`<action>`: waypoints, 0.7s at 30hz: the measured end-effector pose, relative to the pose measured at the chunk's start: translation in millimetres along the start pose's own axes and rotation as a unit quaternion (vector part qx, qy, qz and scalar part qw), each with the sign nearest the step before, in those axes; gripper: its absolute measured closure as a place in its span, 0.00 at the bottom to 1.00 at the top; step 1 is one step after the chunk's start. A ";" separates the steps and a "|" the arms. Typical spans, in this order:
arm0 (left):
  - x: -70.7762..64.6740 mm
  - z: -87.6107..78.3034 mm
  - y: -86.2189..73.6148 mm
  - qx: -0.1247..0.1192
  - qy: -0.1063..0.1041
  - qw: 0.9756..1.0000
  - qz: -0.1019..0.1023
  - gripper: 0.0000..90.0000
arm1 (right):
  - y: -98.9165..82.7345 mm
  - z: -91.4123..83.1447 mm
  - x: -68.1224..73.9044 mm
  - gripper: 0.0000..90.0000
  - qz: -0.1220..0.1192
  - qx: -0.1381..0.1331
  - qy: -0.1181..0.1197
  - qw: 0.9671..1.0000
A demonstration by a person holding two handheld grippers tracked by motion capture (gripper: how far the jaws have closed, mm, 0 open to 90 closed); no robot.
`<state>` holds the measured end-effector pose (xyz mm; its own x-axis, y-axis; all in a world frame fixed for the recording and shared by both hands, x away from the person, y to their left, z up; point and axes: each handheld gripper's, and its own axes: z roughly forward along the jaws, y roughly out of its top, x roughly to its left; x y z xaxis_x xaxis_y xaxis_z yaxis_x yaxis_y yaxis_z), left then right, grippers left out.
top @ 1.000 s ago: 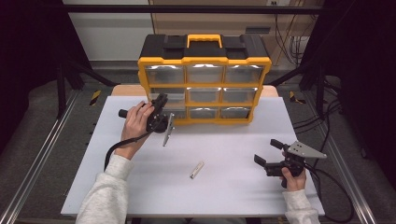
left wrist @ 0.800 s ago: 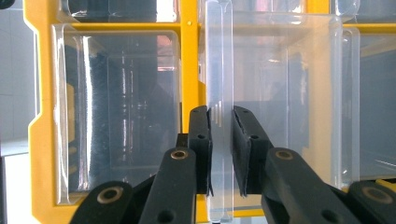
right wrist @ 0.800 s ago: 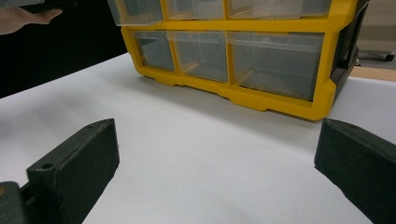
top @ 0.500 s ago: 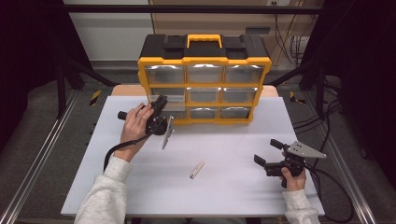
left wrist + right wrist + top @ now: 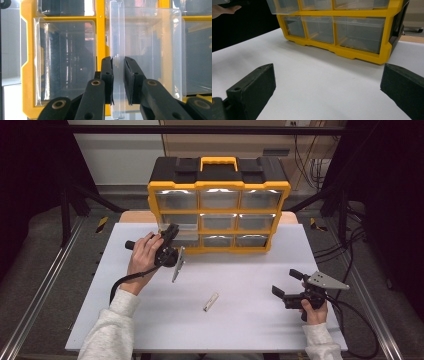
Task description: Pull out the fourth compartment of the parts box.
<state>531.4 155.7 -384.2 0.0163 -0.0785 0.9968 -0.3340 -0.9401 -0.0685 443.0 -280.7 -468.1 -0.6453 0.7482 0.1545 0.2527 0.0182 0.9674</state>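
Observation:
A yellow and black drawer organizer [image 5: 218,185] with clear drawers stands at the back of the white table [image 5: 250,330]. In the high view my left gripper [image 5: 172,232] is at the organizer's left column. The left gripper view shows the left gripper [image 5: 118,62] shut on the upright clear handle tab [image 5: 117,30] of a clear drawer [image 5: 152,50]. In the right gripper view the middle-row left drawer [image 5: 283,6] stands a little out of the frame. My right gripper [image 5: 286,283] rests low at the table's right, open, and the right gripper view shows that gripper [image 5: 329,67] with nothing between its jaws.
A small pale stick-like part [image 5: 211,302] lies loose on the table between the two hands. Metal rails [image 5: 30,305] run along both sides of the table, and cables [image 5: 360,320] trail off at the right.

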 end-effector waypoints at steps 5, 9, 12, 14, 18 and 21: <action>-0.2 -2.5 0.5 -0.001 0.001 1.000 0.001 0.87 | 0.0 0.1 0.0 0.00 0.000 0.000 0.000 1.000; -1.1 -4.5 0.8 -0.001 0.002 1.000 0.000 0.87 | -0.1 0.1 0.1 0.00 0.000 0.001 0.000 1.000; -2.2 -5.6 1.0 -0.002 0.002 1.000 -0.002 0.87 | -0.1 0.0 0.1 0.00 0.000 0.000 0.000 1.000; -2.0 -6.6 1.3 -0.002 0.003 1.000 0.001 0.87 | 0.0 0.0 0.0 0.00 -0.001 0.000 0.000 1.000; -2.9 -8.2 1.9 -0.002 0.005 1.000 0.000 0.87 | 0.0 0.0 0.0 0.00 0.000 0.000 0.000 1.000; -3.7 -9.2 2.1 -0.005 0.007 1.000 -0.001 0.87 | -0.1 0.1 0.1 0.00 0.000 0.001 0.000 1.000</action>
<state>522.0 157.1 -387.6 0.0044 -0.0713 0.9974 -0.3432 -0.9370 -0.0655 443.0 -280.6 -468.2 -0.6452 0.7482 0.1543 0.2538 0.0194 0.9671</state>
